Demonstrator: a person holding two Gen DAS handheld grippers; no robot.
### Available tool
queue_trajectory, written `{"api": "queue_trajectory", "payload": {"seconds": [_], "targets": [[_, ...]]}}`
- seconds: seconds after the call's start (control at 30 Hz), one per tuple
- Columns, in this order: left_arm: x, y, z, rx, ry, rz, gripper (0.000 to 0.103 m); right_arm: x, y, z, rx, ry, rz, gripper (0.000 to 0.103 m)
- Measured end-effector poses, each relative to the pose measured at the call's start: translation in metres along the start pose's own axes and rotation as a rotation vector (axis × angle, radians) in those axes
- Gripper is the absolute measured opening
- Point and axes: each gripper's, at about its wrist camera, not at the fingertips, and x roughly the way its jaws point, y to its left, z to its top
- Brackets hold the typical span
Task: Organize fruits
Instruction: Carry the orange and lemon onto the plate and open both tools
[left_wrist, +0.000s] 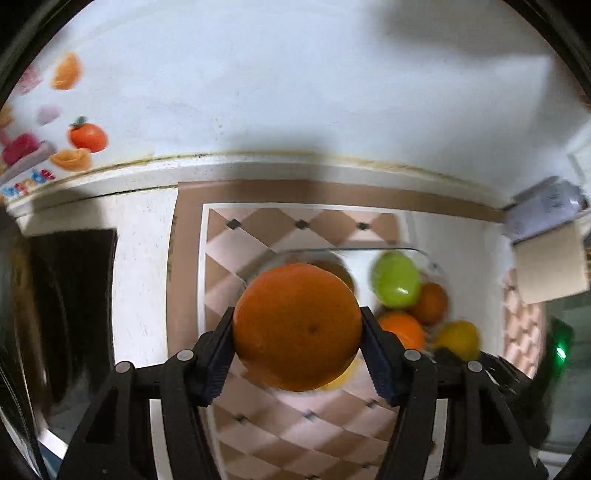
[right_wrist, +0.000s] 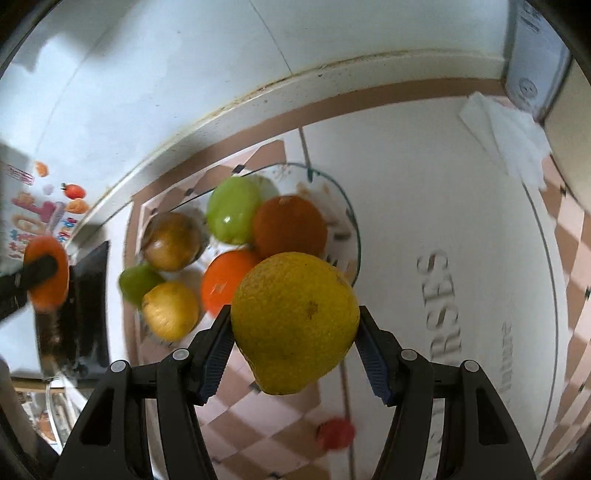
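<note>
Left gripper (left_wrist: 297, 326) clamped on an orange (left_wrist: 297, 326), both pads pressed against its sides; the fruit is held above the checked tablecloth (left_wrist: 236, 243), in front of the near-left rim of the glass bowl (left_wrist: 430, 258). In the left wrist view the bowl lies beyond and to the right of the held orange, holding a green apple (left_wrist: 396, 279), a dark orange fruit (left_wrist: 432, 302) behind it, a brighter orange fruit (left_wrist: 400, 328) nearer, and a yellow fruit (left_wrist: 458, 338) at near right; this view is blurred. Right gripper (right_wrist: 295, 323) clamped on a large yellow citrus (right_wrist: 295, 323), rind pitted, held over the cloth just near of the glass bowl (right_wrist: 347, 221). In the right wrist view the bowl contains a green apple (right_wrist: 234, 210) at far centre, a dark orange (right_wrist: 290, 225) to its right, and a bright orange (right_wrist: 225, 278) nearer, partly hidden behind the held citrus. On the left side of the bowl: a brownish round fruit (right_wrist: 171, 240), a second green fruit (right_wrist: 138, 282), and a yellow ridged fruit (right_wrist: 170, 310) nearest; cannot tell whether these three sit inside the rim or just beside it. The left gripper with its orange (right_wrist: 48, 273) appears at the far left edge of this view, well apart from the bowl. A small red object (right_wrist: 336, 434) lies on the cloth at near centre, blurred. Crumpled white paper (right_wrist: 506, 136) lies at far right.
</note>
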Motion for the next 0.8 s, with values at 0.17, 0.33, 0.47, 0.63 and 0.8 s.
{"api": "queue_trajectory", "payload": {"seconds": [0.17, 0.33, 0.47, 0.63, 0.8], "targets": [[0.056, 0.019, 0.033, -0.021, 0.138, 0.004, 0.061, 0.014, -0.001, 0.001, 0.008, 0.022, -0.013, 0.066], [0.087, 0.023, 0.041, -0.013, 0.206, 0.017, 0.061, 0.019, -0.004, -0.003, 0.024, 0.016, 0.001, 0.066], [0.096, 0.027, 0.038, -0.014, 0.228, 0.027, 0.062, 0.023, -0.003, 0.001, 0.014, 0.016, 0.004, 0.066], [0.099, 0.026, 0.035, -0.006, 0.247, 0.040, 0.062, 0.026, -0.008, 0.005, 0.039, 0.022, 0.035, 0.067], [0.098, 0.031, 0.029, -0.055, 0.265, 0.039, 0.062, 0.022, -0.010, 0.009, 0.057, 0.018, 0.045, 0.081]]}}
